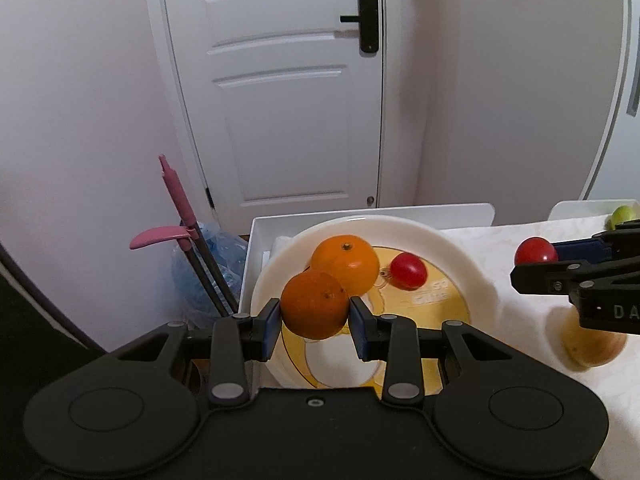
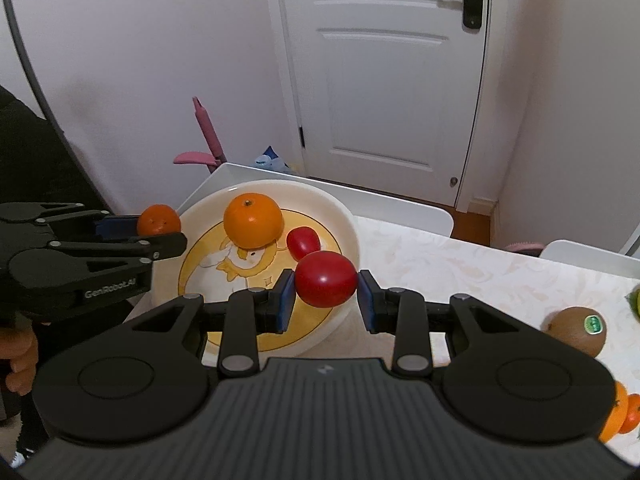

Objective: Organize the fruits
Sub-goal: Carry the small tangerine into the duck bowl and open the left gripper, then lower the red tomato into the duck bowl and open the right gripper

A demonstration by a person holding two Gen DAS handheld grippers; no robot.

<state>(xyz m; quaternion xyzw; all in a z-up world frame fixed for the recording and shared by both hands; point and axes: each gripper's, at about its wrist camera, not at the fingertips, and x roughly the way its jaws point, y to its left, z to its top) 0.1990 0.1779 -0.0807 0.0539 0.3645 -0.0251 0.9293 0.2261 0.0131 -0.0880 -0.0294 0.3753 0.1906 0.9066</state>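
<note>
Two fruits lie in the white plate (image 1: 448, 240): an orange (image 1: 347, 265) toward its far side and a small red tomato (image 1: 408, 270) just beside it, both resting on the yellow cartoon print in the plate's hollow. The plate sits on a white tray (image 1: 256, 240) at the table's edge, next to a pale patterned tablecloth (image 2: 460, 264).

The left gripper (image 1: 314, 320) is clamped on a second, darker orange (image 1: 314, 305), its blue pads pressing the fruit's sides, held above the plate's near part. The right gripper (image 2: 326, 294) is clenched on a larger red tomato (image 2: 326, 284), which hangs over the plate's right rim.

On the cloth to the right, outside any container, lies a brown kiwi (image 2: 578, 330) with a green sticker, and at the frame's lower right edge some orange fruit (image 2: 618, 416) is partly cut off. A green fruit (image 1: 622, 216) shows in the left wrist view near a second white tray (image 1: 568, 210); whether it lies inside cannot be told.
</note>
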